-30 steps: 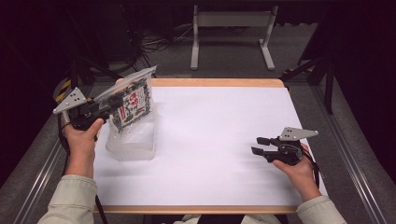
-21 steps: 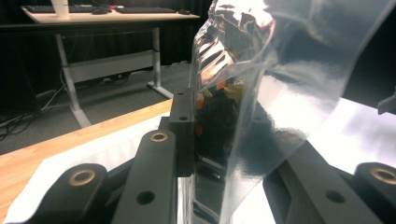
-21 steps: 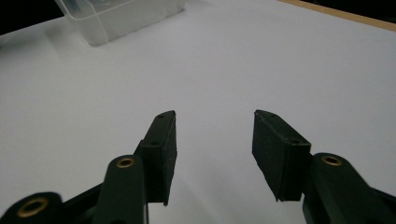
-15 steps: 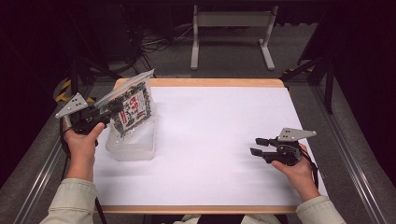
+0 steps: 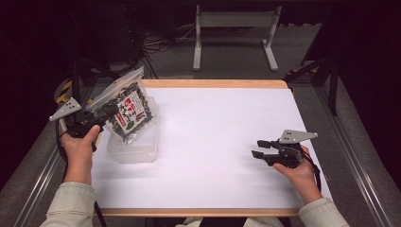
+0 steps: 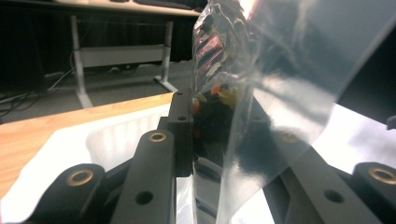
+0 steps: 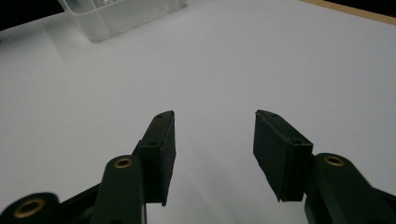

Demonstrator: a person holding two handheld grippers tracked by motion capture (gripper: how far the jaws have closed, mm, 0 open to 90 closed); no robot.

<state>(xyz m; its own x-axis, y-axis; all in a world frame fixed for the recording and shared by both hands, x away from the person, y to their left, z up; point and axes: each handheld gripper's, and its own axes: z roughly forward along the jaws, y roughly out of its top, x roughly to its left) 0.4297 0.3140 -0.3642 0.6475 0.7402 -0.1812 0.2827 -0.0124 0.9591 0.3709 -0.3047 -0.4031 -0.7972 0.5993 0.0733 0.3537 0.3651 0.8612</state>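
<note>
One clear snack bag [image 5: 126, 109] is held above the clear plastic container [image 5: 134, 146], pinched by the left gripper [image 5: 109, 111] with jaws closed on its film [image 6: 261, 93]. A slip is judged possible, since the film looks slick and the contents hang unsupported. The right gripper [image 5: 260, 148] is rested on the white table [image 5: 213, 132], jaws wide apart and holding nothing.

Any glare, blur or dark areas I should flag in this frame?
High view: the white table is evenly lit, the surroundings nearly black. Left gripper view: the bag sits very close, blurred, with bright glare on its plastic. Right gripper view: the jaws are sharp, the container soft at the top edge.
</note>
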